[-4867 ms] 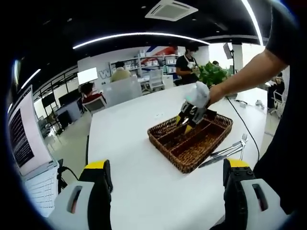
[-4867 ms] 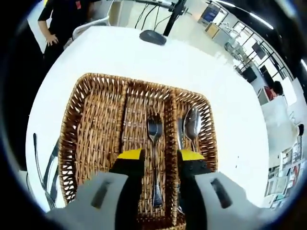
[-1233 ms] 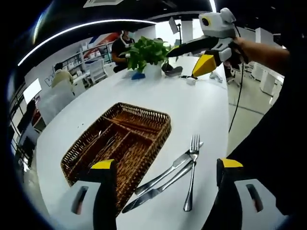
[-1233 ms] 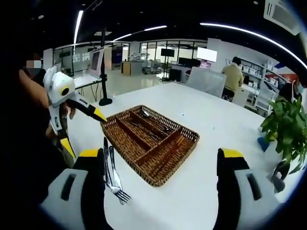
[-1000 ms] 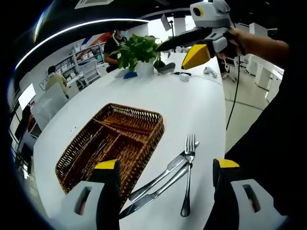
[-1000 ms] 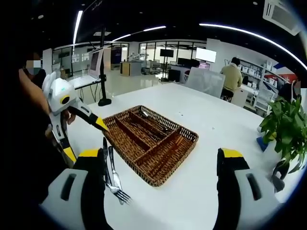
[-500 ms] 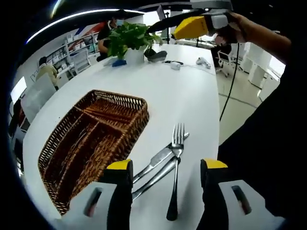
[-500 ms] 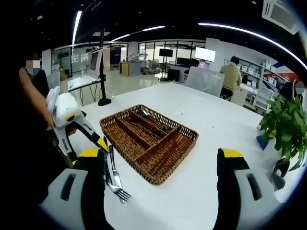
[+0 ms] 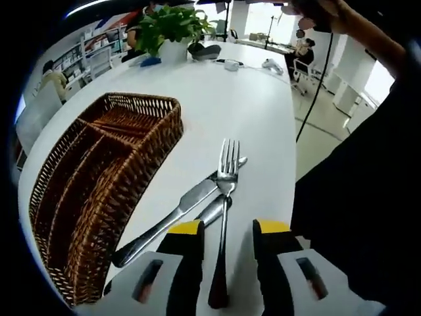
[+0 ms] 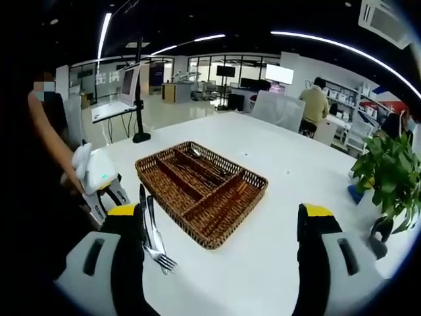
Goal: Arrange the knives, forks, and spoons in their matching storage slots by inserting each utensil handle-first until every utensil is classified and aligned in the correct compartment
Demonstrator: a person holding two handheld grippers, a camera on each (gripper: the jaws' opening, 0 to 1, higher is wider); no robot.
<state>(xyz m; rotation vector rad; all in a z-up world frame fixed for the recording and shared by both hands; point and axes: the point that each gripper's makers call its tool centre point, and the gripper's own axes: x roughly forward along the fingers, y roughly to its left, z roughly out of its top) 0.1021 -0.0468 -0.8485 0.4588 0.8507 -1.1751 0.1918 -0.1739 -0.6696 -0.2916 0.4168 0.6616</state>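
Wicker tray (image 10: 200, 191): some utensils already lie in its slots; which kinds, you cannot tell.
Fork (image 9: 222, 217): on the table beside the tray, handle between your left gripper's (image 9: 225, 232) narrowed jaws, apparently not yet clamped.
Knives (image 9: 177, 214): two beside the fork, unsorted.
Right gripper (image 10: 220, 217): jaws spread wide, empty.
Remaining: by this evidence, three utensils.

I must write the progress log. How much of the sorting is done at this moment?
Done: some utensils already lie in the basket, though which ones is hard to tell. In hand: nothing yet; the left gripper has its jaws on either side of the fork handle, not closed. The right gripper is open above the table. Left: the fork and two knives beside the basket.
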